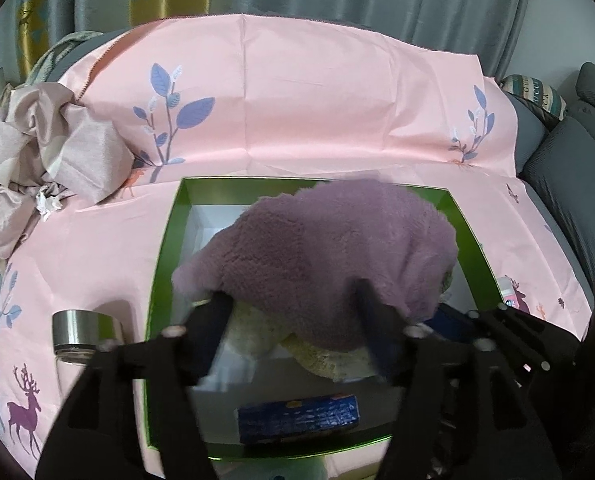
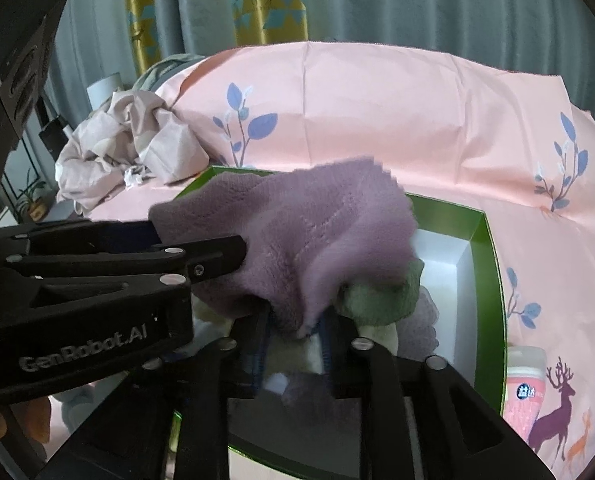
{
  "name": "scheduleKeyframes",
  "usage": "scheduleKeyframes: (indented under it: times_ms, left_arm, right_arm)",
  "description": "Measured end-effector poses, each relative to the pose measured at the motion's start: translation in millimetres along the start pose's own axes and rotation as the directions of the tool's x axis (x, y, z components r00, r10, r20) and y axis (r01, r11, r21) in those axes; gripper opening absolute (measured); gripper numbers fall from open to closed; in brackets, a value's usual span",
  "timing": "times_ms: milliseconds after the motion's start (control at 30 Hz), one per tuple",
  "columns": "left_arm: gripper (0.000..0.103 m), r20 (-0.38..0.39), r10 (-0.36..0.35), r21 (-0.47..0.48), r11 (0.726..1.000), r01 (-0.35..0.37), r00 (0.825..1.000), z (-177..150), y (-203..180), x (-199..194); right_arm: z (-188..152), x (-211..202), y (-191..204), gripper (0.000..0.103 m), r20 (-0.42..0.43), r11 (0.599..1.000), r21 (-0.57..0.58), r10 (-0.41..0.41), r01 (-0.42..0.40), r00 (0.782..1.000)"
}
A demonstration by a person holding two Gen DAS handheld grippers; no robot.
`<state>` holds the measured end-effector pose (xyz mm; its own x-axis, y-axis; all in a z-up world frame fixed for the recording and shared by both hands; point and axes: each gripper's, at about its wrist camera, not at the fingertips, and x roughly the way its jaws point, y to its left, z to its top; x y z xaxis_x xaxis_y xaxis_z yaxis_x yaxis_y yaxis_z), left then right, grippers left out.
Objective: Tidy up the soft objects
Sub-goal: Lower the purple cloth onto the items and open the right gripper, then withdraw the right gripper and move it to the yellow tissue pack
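Both grippers, left [image 1: 293, 320] spread wide around and right [image 2: 293, 340] seemingly pinching a purple fleece cloth [image 1: 317, 248], hold it over the green box [image 1: 165, 240], where cream and green cloths already lie, while crumpled fabric [image 1: 45, 148] beyond the box waits on the pink sheet [image 1: 317, 100] before grey curtains.

Left gripper [image 1: 297, 312] fingers spread wide around a fluffy purple towel [image 1: 325, 256] | towel hung over a green-rimmed white box [image 1: 473, 240] | cream plush [image 1: 317, 354] beneath it | blue packet [image 1: 297, 420] on box floor | metal-capped glass jar [image 1: 79, 334] left, on pink deer-print cloth [image 1: 297, 92]
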<state>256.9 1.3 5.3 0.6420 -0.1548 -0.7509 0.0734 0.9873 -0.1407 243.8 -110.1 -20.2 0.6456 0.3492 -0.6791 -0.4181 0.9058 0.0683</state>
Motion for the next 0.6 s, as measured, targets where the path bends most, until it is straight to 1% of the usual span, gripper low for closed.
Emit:
scheduleKeyframes:
  times_ms: [33, 67, 100, 167, 233, 367, 600]
  left_arm:
    - [0.074, 0.005, 0.003, 0.002, 1.0, -0.003, 1.0, 0, 0, -2]
    - [0.077, 0.006, 0.005, 0.004, 1.0, -0.005, 1.0, -1, 0, -4]
    - [0.078, 0.008, 0.009, 0.008, 1.0, -0.009, 1.0, -1, -1, -5]
    - [0.082, 0.015, 0.015, 0.019, 1.0, -0.016, 1.0, -2, -3, -10]
    - [0.086, 0.019, 0.025, 0.031, 0.999, -0.025, 1.0, -4, -5, -15]
    - [0.101, 0.038, 0.025, 0.037, 0.999, -0.027, 0.999, -6, -8, -28]
    - [0.102, 0.089, 0.022, 0.059, 0.998, -0.027, 0.996, -12, -20, -61]
  right_arm:
    - [-1, -1, 0, 0.038, -0.003, 1.0, -0.001, -0.005, 0.005, 1.0]
    - [-2, -3, 1, 0.048, -0.006, 1.0, -0.004, -0.008, 0.008, 1.0]
    - [-3, -5, 2, 0.057, -0.006, 1.0, -0.009, -0.014, 0.014, 1.0]
    - [-6, -12, 4, 0.061, 0.005, 0.999, -0.028, -0.034, 0.034, 0.999]
    - [-7, -19, 6, 0.062, 0.013, 0.998, -0.042, -0.042, 0.042, 0.999]
    - [-11, -38, 3, 0.062, 0.031, 0.999, -0.029, -0.03, 0.031, 0.999]
    - [-25, -81, 1, 0.062, 0.083, 1.0, -0.011, -0.006, 0.007, 0.997]
